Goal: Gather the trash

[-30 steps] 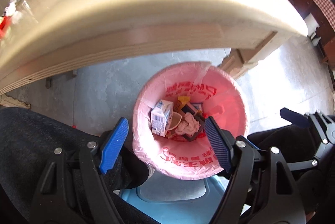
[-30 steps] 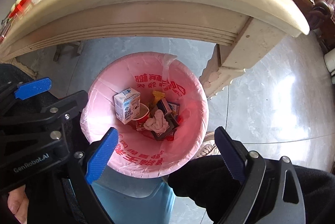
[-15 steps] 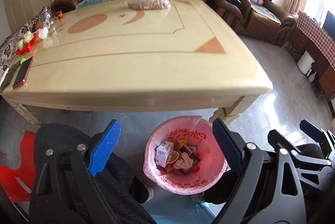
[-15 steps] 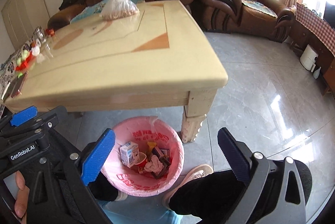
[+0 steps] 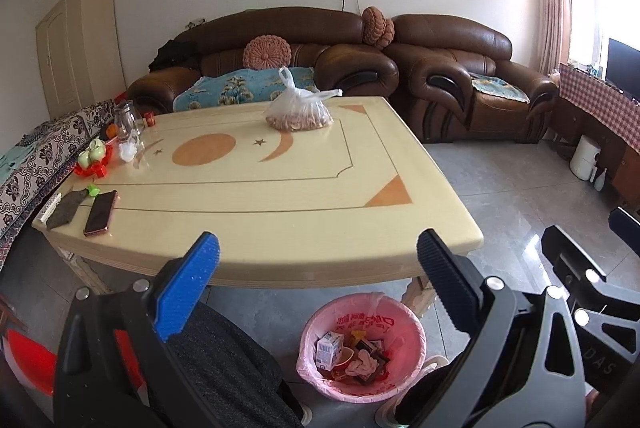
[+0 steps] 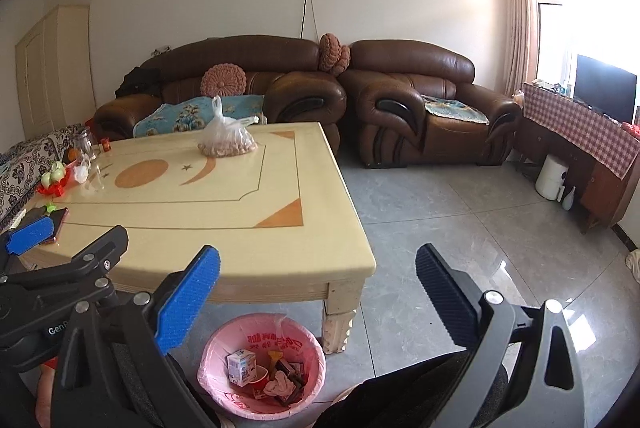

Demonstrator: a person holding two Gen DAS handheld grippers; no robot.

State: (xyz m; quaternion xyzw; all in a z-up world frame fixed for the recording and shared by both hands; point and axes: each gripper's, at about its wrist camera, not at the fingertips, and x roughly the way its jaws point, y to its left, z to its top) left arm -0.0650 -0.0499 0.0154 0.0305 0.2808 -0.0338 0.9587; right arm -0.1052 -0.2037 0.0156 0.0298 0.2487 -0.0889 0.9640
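Pink-lined bin [image 5: 362, 348] below both gaping, empty grippers.

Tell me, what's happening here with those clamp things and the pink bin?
A seated person holds tongs in each hand, the left tongs and right tongs, both open and empty. On the floor below sits a pink-lined bin holding a milk carton and wrappers. The table has a plastic bag and a phone.

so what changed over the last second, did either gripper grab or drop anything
Both grippers rose from low over the pink-lined trash bin to above table height. Left gripper and right gripper stayed open and empty. The milk carton and other trash stayed in the bin.
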